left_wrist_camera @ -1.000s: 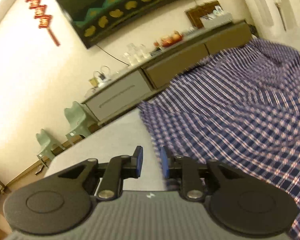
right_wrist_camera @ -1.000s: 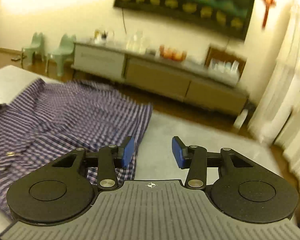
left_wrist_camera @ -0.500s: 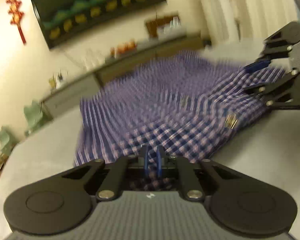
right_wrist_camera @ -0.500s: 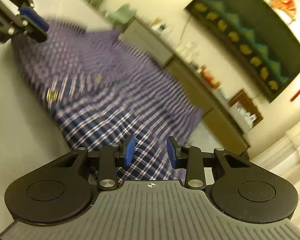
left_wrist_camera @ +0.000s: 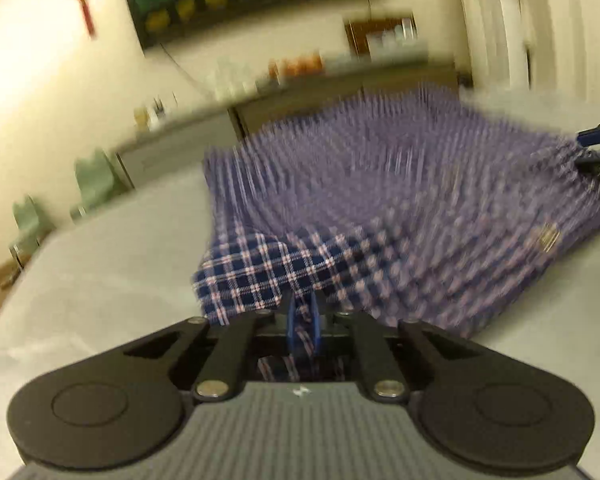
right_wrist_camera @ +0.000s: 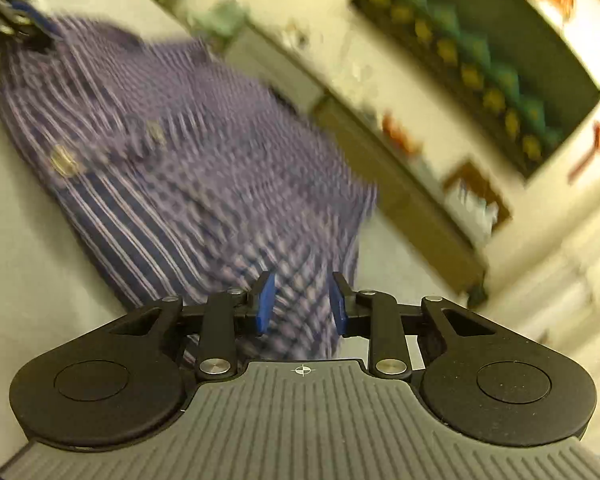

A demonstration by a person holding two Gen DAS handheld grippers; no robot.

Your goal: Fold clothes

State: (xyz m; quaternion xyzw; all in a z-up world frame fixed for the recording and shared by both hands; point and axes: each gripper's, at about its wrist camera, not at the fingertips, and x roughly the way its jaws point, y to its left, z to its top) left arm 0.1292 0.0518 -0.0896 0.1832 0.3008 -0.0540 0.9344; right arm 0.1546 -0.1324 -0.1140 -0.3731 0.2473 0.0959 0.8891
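A blue plaid shirt (left_wrist_camera: 380, 208) was spread over the grey table (left_wrist_camera: 100, 264), filling mid-frame. The left gripper (left_wrist_camera: 302, 322) was clamped on its near edge; the right gripper (right_wrist_camera: 300, 304) was closing around fabric. Light, limp cloth was judged best gripped at corners.

Motion blur smears the far part of the plaid shirt (left_wrist_camera: 400, 184) and the sideboard (left_wrist_camera: 340, 80) behind it. The right gripper (left_wrist_camera: 598, 140) is cut off by the picture's right edge.

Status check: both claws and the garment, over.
Left claw shut on blue plaid cloth garment. Right claw closing, garment edge between pads. Nothing blocking on grey table.
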